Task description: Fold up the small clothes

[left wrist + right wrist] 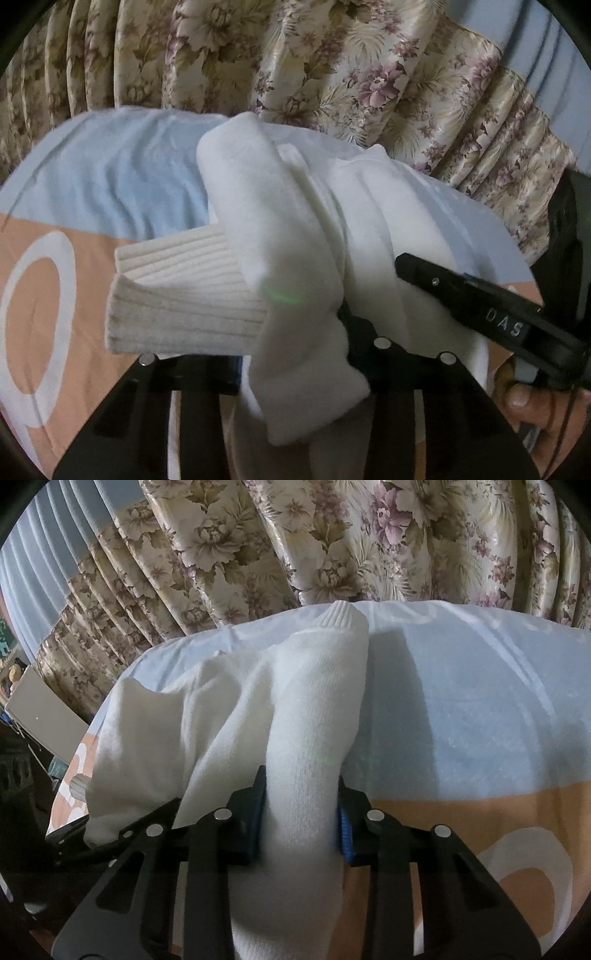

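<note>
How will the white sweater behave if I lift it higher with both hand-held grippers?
Probably floppy: the white sweater sags in folds either side of the right hand-held gripper. Its ribbed cuff looks thicker and may dangle. The knit seems unlikely to slip.

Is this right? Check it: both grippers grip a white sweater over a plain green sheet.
Wrong on the sheet: the right wrist view shows it pale blue and peach, not plain green. Both the left gripper and right gripper do grip the white sweater.
</note>
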Demonstrator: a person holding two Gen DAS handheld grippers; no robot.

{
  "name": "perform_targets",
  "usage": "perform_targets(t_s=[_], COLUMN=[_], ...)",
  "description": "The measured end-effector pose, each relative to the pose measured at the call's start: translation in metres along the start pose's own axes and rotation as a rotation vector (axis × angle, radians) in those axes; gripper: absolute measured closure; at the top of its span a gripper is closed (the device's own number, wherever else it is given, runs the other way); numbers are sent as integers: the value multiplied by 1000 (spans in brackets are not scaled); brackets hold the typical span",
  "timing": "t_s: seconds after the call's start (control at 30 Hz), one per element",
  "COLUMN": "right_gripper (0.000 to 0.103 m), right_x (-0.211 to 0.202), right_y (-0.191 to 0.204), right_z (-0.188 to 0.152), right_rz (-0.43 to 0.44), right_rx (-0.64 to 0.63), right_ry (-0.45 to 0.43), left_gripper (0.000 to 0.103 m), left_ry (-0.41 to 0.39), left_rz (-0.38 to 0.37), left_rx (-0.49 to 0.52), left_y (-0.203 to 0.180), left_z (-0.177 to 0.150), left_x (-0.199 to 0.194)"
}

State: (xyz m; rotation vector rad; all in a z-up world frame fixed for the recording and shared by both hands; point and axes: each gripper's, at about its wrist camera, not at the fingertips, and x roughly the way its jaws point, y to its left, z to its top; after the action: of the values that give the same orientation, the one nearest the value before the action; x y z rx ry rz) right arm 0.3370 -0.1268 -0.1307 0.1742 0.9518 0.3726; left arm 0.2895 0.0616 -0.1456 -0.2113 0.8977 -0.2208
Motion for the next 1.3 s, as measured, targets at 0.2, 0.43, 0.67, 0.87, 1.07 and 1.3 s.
perform_targets(t_s=[0.2, 0.43, 0.67, 0.87, 1.07, 1.3], right_gripper=[72, 72, 72, 72, 72, 70], right_x=[-14, -48, -111, -173, -196, -152], right_y=[5, 0, -42, -94, -145, -213], right_z=[6, 17, 24, 15, -8, -51], right_rz=[-23, -78, -114, -155, -191, -197], right_rx=[-49, -115, -110, -103, -123, -99], right_ry=[-29, -83, -147, -180, -164, -56], left_gripper=[66, 66, 66, 66, 66, 64], left_ry=[-19, -68, -95, -99, -74, 8], left_rz=[17, 23, -21, -39, -1, 82], left_rx=[21, 66, 107, 139, 157, 133], left_y=[-10, -49, -116, -191, -256, -286], left_z=[1, 11, 25, 21, -3, -52], left_x=[-5, -21, -37, -45, -27, 44])
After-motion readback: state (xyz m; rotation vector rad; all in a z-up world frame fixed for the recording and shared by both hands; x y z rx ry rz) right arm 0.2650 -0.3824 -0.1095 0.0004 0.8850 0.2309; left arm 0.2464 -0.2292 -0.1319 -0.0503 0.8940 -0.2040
